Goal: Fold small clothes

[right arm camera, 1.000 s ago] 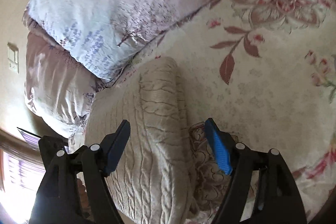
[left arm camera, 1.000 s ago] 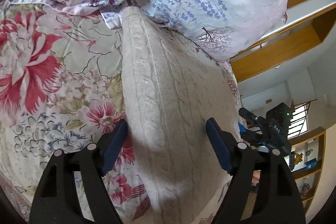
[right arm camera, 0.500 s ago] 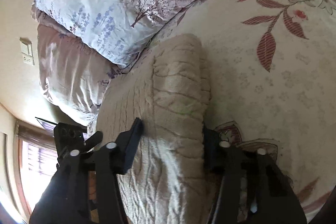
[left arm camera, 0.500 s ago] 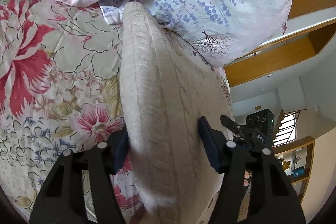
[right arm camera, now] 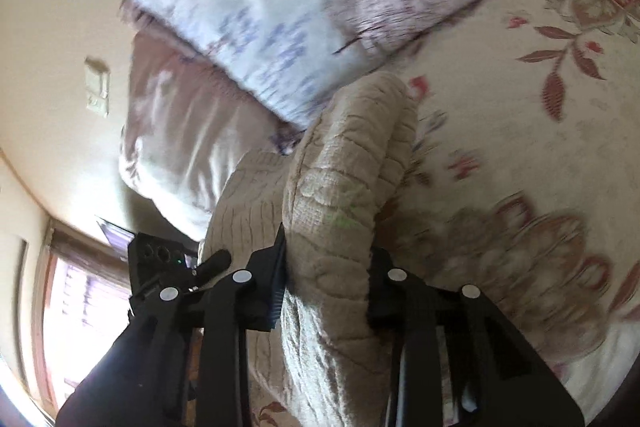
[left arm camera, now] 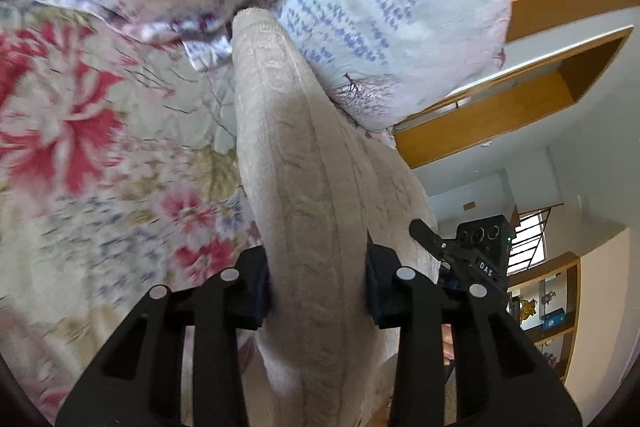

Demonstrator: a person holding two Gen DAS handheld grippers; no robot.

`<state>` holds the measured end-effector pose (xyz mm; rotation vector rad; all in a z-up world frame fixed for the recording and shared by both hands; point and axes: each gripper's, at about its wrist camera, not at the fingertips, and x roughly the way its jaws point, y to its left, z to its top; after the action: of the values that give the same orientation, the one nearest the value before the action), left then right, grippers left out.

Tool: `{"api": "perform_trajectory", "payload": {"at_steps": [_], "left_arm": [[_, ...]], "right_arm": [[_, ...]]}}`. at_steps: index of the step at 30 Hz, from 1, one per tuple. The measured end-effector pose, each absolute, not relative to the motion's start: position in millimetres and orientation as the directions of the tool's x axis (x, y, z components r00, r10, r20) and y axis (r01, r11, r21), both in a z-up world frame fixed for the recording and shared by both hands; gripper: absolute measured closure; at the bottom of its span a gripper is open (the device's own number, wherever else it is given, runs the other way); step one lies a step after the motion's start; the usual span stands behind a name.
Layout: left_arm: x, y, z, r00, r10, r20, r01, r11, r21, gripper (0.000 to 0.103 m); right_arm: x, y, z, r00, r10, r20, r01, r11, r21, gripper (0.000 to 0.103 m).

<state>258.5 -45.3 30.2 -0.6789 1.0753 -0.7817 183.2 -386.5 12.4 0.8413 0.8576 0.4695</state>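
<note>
A cream cable-knit sweater (left arm camera: 304, 155) lies on the floral bedspread (left arm camera: 92, 147), its far end against the pillows. My left gripper (left arm camera: 318, 283) is closing, and its blue pads press into a raised ridge of the knit at the near edge. In the right wrist view the same sweater (right arm camera: 348, 171) bunches into a thick fold. My right gripper (right arm camera: 328, 279) is closing on that fold, pads sunk into it. Each gripper shows in the other's view: the right gripper (left arm camera: 460, 255) just right of the sweater, the left gripper (right arm camera: 172, 267) at the lower left.
Two lilac-print pillows (left arm camera: 380, 7) (right arm camera: 280, 7) crowd the sweater's far end. A wooden headboard shelf (left arm camera: 520, 99) and a bookcase (left arm camera: 548, 307) stand to the right. A wall switch (right arm camera: 98, 87) and a bright window (right arm camera: 80, 307) lie to the left. Bedspread (right arm camera: 520, 147) spreads to the right.
Both grippers narrowed from wide open until their pads squeeze the sweater's near edge. The knit has gathered into a taller ridge and lifted a little off the bedspread.
</note>
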Motion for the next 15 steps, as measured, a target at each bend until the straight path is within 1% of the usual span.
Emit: {"api": "perform_trajectory", "payload": {"at_steps": [3,7,9,10,11,12,13,14,15], "left_arm": [[248,-17,40,0.293,-0.812,-0.505,0.227,0.572,-0.788,0.067],[237,27,49,0.358,-0.767,-0.533,0.209,0.622,-0.755,0.066],[238,44,44,0.381,-0.732,-0.565,0.178,0.658,-0.732,0.064],[241,54,34,0.398,-0.691,-0.603,0.138,0.695,-0.705,0.063],[243,59,27,0.404,-0.663,-0.63,0.114,0.72,-0.684,0.061],[246,63,18,0.402,-0.629,-0.665,0.088,0.749,-0.656,0.06],[248,67,6,0.399,-0.631,-0.666,0.072,0.745,-0.663,0.055],[247,72,0,0.412,-0.656,-0.633,0.071,0.715,-0.695,0.054],[247,73,-1,0.414,-0.66,-0.627,0.073,0.711,-0.7,0.053]], "right_arm": [[183,-361,24,0.577,0.676,-0.457,-0.089,0.609,0.788,0.074],[198,-315,33,0.562,0.68,-0.471,-0.164,0.65,0.742,0.074],[208,-294,29,0.552,0.674,-0.491,-0.184,0.673,0.717,0.074],[212,-287,25,0.542,0.67,-0.507,-0.183,0.683,0.707,0.074],[220,-276,15,0.519,0.656,-0.548,-0.163,0.705,0.69,0.073],[226,-269,7,0.507,0.635,-0.583,-0.139,0.728,0.671,0.07],[232,-264,-3,0.5,0.596,-0.628,-0.108,0.762,0.638,0.065],[235,-264,-6,0.494,0.598,-0.631,-0.102,0.761,0.641,0.064],[237,-268,-8,0.481,0.61,-0.63,-0.087,0.748,0.658,0.061]]}}
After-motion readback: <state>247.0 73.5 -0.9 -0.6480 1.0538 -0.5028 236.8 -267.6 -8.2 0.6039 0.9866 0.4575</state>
